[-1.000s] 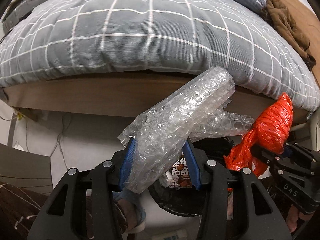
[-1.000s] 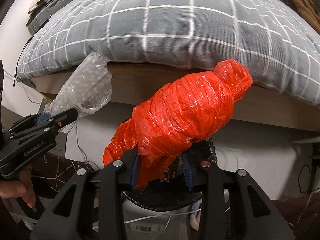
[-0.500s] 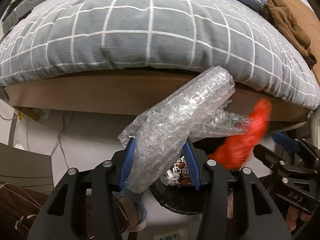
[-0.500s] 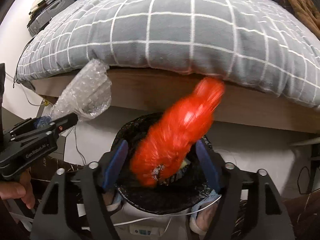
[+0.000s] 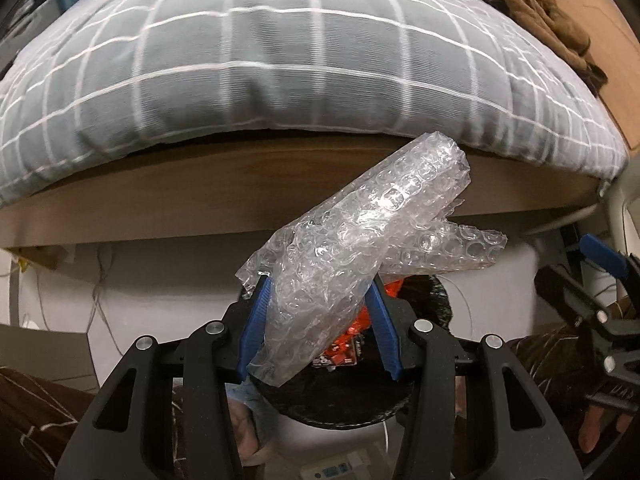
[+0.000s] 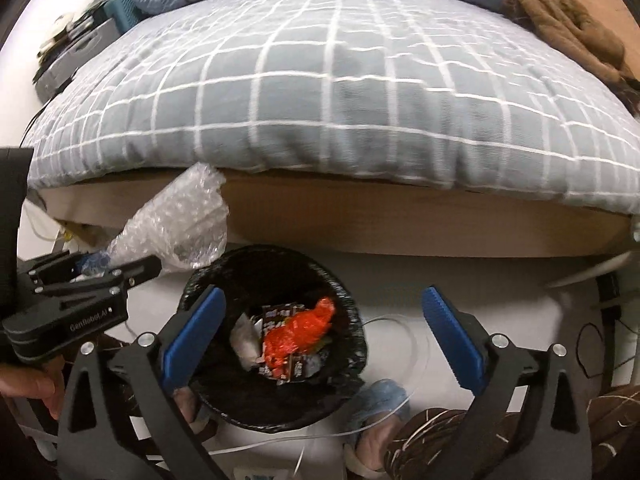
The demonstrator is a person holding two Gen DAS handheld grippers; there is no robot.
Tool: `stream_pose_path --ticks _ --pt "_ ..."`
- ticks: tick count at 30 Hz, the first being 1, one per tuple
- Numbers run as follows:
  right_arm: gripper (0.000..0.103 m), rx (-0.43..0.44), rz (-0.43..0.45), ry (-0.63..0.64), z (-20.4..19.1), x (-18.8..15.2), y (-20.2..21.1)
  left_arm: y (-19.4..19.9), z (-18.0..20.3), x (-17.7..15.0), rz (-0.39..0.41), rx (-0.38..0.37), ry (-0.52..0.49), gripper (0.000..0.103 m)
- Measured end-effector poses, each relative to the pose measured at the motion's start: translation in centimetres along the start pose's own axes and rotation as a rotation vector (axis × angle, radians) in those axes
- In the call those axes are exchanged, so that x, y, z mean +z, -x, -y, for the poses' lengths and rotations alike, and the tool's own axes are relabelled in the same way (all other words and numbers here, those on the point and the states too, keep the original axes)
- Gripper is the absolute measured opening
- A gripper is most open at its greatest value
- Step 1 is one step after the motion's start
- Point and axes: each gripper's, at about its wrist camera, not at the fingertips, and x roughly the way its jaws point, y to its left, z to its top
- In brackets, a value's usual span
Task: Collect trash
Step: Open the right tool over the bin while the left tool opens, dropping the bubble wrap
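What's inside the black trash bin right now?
The black trash bin holds the crumpled red plastic bag, lying on dark snack wrappers beside whitish paper. Anything underneath is covered.

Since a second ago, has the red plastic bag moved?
Yes. The red plastic bag has dropped out of the right gripper, from level with the bed frame down into the black-lined trash bin.

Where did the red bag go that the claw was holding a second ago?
The right claw opened and let go of the red plastic bag, which dropped into the black-lined trash bin. The left claw stays shut on the bubble wrap, held above the bin as before.
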Motion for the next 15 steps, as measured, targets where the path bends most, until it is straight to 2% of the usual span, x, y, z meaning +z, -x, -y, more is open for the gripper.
stream_pose_path --ticks 5,10,15 --pt "0.095 -0.027 0.024 -0.019 1.5 0.0 0.7 0.1 1.7 0.1 0.012 -0.003 -0.026 0.047" --pt "0.095 -0.051 0.035 -0.029 1.6 0.4 1.1 0.4 2.6 -0.1 0.030 0.008 -0.053 0.054" --pt "0.095 -0.067 0.049 -0.016 1.1 0.9 1.3 1.1 2.8 -0.3 0.060 0.015 -0.046 0.081"
